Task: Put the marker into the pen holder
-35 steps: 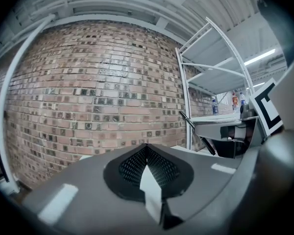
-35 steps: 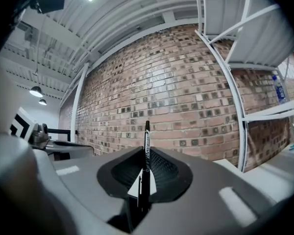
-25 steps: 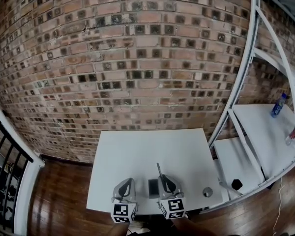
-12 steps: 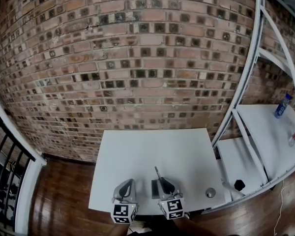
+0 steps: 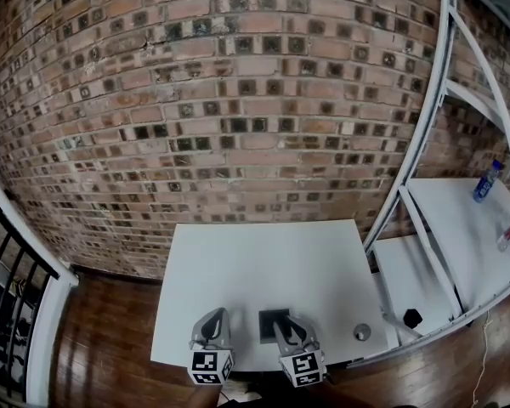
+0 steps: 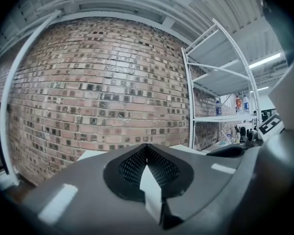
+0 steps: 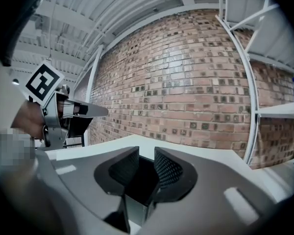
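Note:
The dark square pen holder (image 5: 270, 324) stands near the front edge of the white table (image 5: 263, 262). My right gripper (image 5: 284, 321) sits at the holder's right side, open with nothing between its fingers. In the right gripper view the holder's dark mouth (image 7: 141, 177) lies just past the parted jaws of the right gripper (image 7: 146, 154). The marker shows in no view. My left gripper (image 5: 216, 315) hovers to the left of the holder, shut and empty. In its own view the left gripper (image 6: 146, 150) has its jaws meeting at the tips.
A small grey round object (image 5: 361, 332) lies on the table's front right corner. A white metal shelf rack (image 5: 459, 228) stands to the right, with bottles (image 5: 484, 181) and a black item (image 5: 412, 318) on it. A brick wall (image 5: 238, 100) rises behind the table.
The marker that stuck up from my right gripper is gone from sight. The right gripper has opened and drawn back slightly toward the front edge. The left gripper stayed put.

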### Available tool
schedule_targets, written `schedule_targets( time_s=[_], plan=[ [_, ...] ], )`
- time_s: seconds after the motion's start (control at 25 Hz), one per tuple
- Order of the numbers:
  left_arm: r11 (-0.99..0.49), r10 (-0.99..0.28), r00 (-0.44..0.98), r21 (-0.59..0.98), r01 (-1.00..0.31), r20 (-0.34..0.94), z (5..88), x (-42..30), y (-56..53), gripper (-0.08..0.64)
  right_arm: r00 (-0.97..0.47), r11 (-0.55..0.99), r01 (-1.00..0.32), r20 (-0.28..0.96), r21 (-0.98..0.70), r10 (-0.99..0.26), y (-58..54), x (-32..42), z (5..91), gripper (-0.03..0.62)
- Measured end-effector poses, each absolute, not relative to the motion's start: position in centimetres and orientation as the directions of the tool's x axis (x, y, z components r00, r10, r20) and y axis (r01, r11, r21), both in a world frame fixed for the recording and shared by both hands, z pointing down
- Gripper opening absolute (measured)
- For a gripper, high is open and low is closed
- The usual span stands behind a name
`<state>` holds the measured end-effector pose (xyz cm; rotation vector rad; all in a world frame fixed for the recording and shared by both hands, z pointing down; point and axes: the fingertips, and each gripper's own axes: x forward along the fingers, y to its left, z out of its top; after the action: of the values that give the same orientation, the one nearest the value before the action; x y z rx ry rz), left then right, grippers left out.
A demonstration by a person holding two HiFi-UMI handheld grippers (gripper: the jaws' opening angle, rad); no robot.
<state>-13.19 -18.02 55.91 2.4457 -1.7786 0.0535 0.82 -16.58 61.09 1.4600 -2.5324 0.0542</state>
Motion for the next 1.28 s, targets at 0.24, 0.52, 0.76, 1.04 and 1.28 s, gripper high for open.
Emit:
schedule_targets(
  time_s=[0.24,0.52,0.76,1.04,1.28],
  plan=[
    [-0.315,-0.941,0.323,0.080,-0.946,0.105,55.9,-12.2,-17.9,0.014,-0.402,0.415,-0.907,0.134,0.079,-0.906,-17.6,3.9,57.1,0.002],
    [-0.338,-0.934,0.344,0.072,-0.938,0.096,55.5,-11.3,-17.1,0.014,-0.325,0.334,-0.938,0.103,0.088,-0.940,-19.0,7.0,54.5,0.002],
    [-0.355,-0.929,0.359,0.061,-0.933,0.089,55.3,-10.5,-16.5,0.014,-0.341,0.349,-0.931,0.081,0.107,-0.936,-18.2,6.5,53.9,0.002],
    [-0.375,-0.922,0.378,0.054,-0.925,0.087,55.1,-9.6,-15.8,0.014,-0.352,0.358,-0.928,0.069,0.104,-0.933,-17.4,6.3,53.5,0.002],
    [-0.383,-0.918,0.386,0.054,-0.922,0.085,55.0,-9.1,-15.4,0.014,-0.358,0.364,-0.925,0.069,0.108,-0.931,-17.0,6.2,53.5,0.002]
  ],
)
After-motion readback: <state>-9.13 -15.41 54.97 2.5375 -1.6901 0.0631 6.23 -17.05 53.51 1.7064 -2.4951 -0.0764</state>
